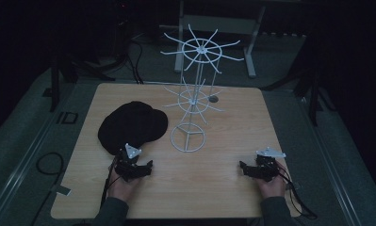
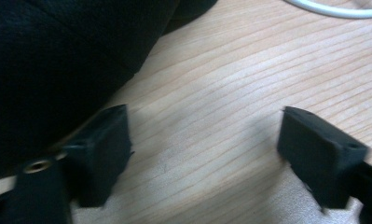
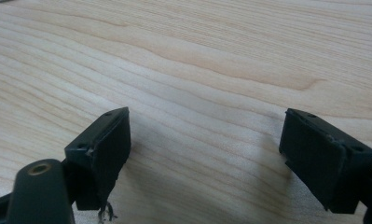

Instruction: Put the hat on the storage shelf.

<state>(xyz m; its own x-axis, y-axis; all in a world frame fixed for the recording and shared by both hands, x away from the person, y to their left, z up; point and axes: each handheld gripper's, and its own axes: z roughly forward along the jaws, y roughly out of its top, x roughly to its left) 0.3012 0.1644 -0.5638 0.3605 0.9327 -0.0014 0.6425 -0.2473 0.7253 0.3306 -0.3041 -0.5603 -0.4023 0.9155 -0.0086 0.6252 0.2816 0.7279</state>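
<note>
Near the front edge of the counter, the left gripper is held low toward the front left corner, its jaws spread wide apart with nothing between them; in the left gripper view only bare wood grain is seen in the gap. The right gripper is held likewise toward the front right corner, jaws also standing apart and empty over plain wood.

Just beyond the left gripper, on the left half of the counter, a black hat is laid flat; in the left gripper view its dark cloth is seen right beside one jaw, though contact cannot be confirmed. The hat is judged to be soft, light and limp: it would fold and sag when lifted, and is unlikely to slip or break. A pinch on the near rim, where the fabric is doubled and thin enough for the jaws, is judged the best hold.

Near the middle of the counter a white wire rack is stood upright on a ring base, with two tiers of radiating hooks.

The counter is of pale, smooth wood with rounded corners. Beyond the far edge, a dim room with grey flooring, cables and a table frame is made out.
</note>
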